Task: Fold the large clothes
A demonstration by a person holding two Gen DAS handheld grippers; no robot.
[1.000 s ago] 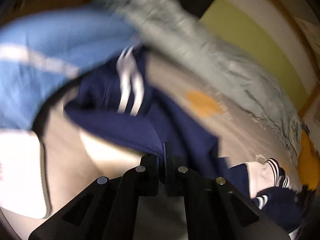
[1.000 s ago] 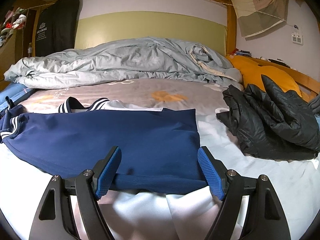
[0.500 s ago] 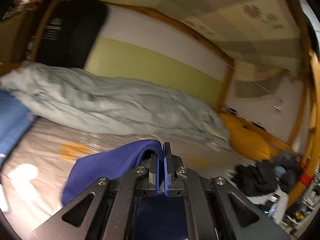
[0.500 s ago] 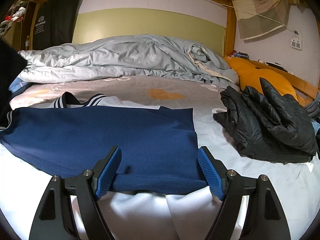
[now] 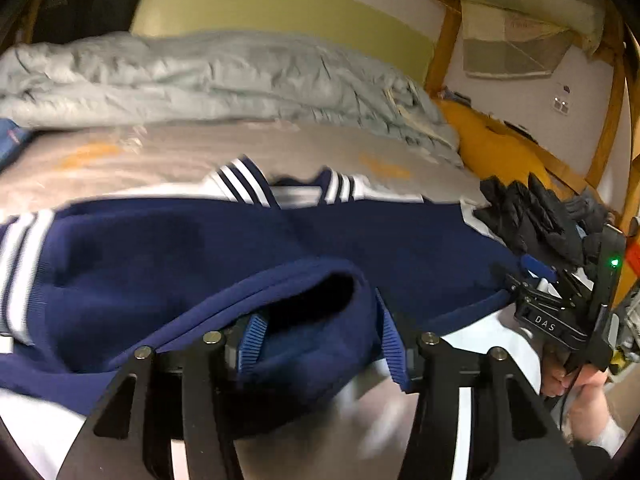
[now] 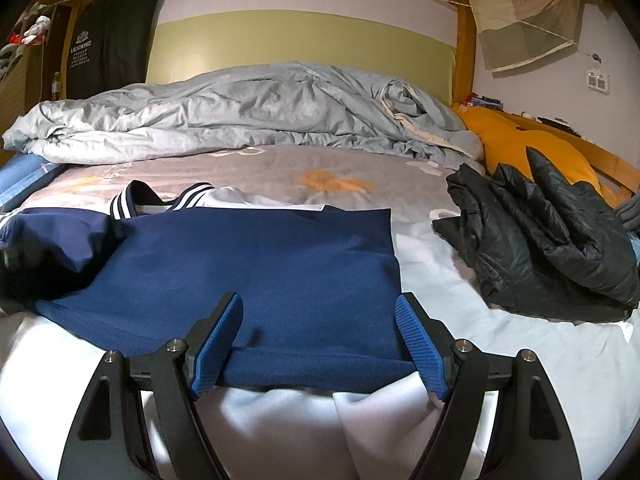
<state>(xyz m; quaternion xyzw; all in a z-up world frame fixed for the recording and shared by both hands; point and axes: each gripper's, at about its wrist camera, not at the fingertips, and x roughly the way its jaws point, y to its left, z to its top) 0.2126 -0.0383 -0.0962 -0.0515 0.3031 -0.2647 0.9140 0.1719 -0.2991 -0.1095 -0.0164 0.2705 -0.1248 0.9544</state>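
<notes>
Your left gripper (image 5: 316, 340) has just been opening its jaws; they stand apart now, with a loose navy fold of the jacket (image 6: 256, 264) between the blue pads (image 5: 249, 340), draped over them but not pinched. That fold is a sleeve end, its dark mouth gaping toward the camera. The left view is blurred.

Your right gripper (image 6: 316, 344) has its jaws wide apart, straddling the near hem of the jacket; pads sit on either side of the hem and don't press it. In the left view the right gripper (image 5: 560, 304) shows at the far right edge, a hand (image 5: 576, 384) under it.

The jacket lies flat across the front of the bed (image 6: 520, 360), navy side up, white lining showing along the near edge and at the far side. Striped collar (image 6: 128, 204) is at the far left of the right view; a striped cuff (image 5: 20, 276) shows at the left edge of the left view.

Black puffer (image 6: 540, 240) is bunched on the bed to the right of the jacket, apart from it. Grey duvet (image 6: 248, 108) is heaped along the back, with an orange pillow (image 6: 520, 144) at the right behind the puffer.
</notes>
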